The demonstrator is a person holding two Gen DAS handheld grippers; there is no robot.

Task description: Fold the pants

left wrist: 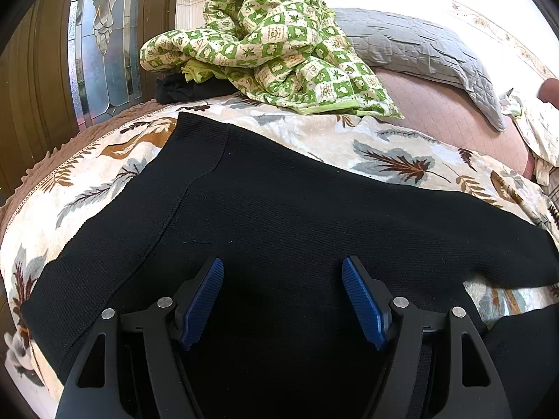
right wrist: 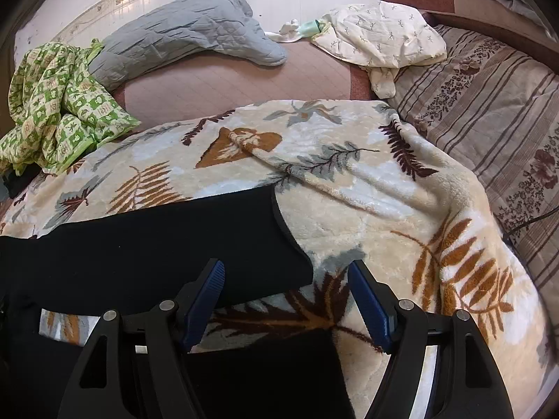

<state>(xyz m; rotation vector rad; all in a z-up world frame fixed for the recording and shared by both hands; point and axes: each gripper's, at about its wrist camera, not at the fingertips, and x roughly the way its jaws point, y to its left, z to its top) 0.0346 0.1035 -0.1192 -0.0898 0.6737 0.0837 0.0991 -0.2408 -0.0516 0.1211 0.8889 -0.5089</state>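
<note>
Black ribbed pants (left wrist: pixel 279 202) lie flat on a cream leaf-patterned blanket (left wrist: pixel 384 146), waistband toward the upper left. My left gripper (left wrist: pixel 282 262) hovers over the pants' upper part, jaws open, blue pads (left wrist: pixel 204 300) clear of the cloth. In the right wrist view, one black pant leg (right wrist: pixel 157 244) ends in a hem near the middle, and a second leg (right wrist: pixel 262 366) lies nearer, under the gripper. My right gripper (right wrist: pixel 285 265) is open above the hem corner and the blanket (right wrist: pixel 349 192), gripping nothing.
A green checked quilt (left wrist: pixel 272 45) is heaped at the back and a grey quilted cover (right wrist: pixel 181 31) lies beyond it. A cream cloth (right wrist: pixel 377 35) and a striped floral cushion (right wrist: pixel 489 111) sit to the right. A wooden door with patterned glass (left wrist: pixel 101 42) stands at the left.
</note>
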